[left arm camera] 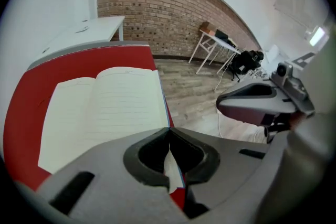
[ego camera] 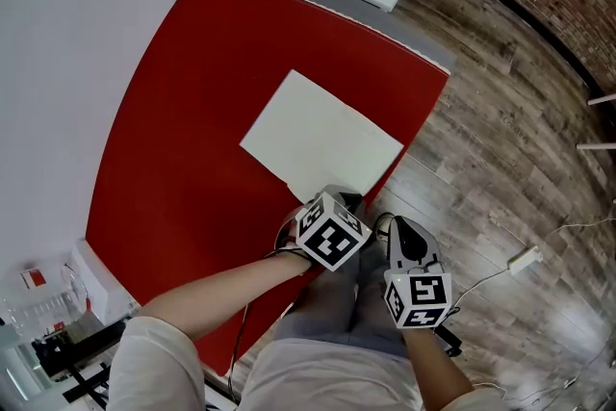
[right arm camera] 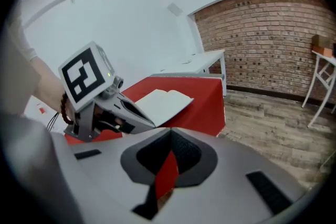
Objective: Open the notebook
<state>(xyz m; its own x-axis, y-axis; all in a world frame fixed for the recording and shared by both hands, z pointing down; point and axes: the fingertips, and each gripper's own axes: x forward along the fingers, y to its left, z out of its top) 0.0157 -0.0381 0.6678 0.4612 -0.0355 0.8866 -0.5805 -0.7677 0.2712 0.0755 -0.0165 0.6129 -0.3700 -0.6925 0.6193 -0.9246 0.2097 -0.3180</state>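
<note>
Lying open on the red desk (ego camera: 183, 120), the notebook (ego camera: 322, 138) spreads far and left from the left tool (left arm camera: 168, 129), which seems closed on its near right corner. The right tool (right arm camera: 169, 132), closed and empty, hangs just right of it, so the left is nearer.

Head camera's up high, staring steeply down on the red bench (ego camera: 183, 130), notebook (ego camera: 322, 138) near centre. Left gripper view hugs the notebook's corner, brick wall (left arm camera: 157, 13) at twelve o'clock. Right gripper view hangs further back, sharing notebook and bench straight ahead.
</note>
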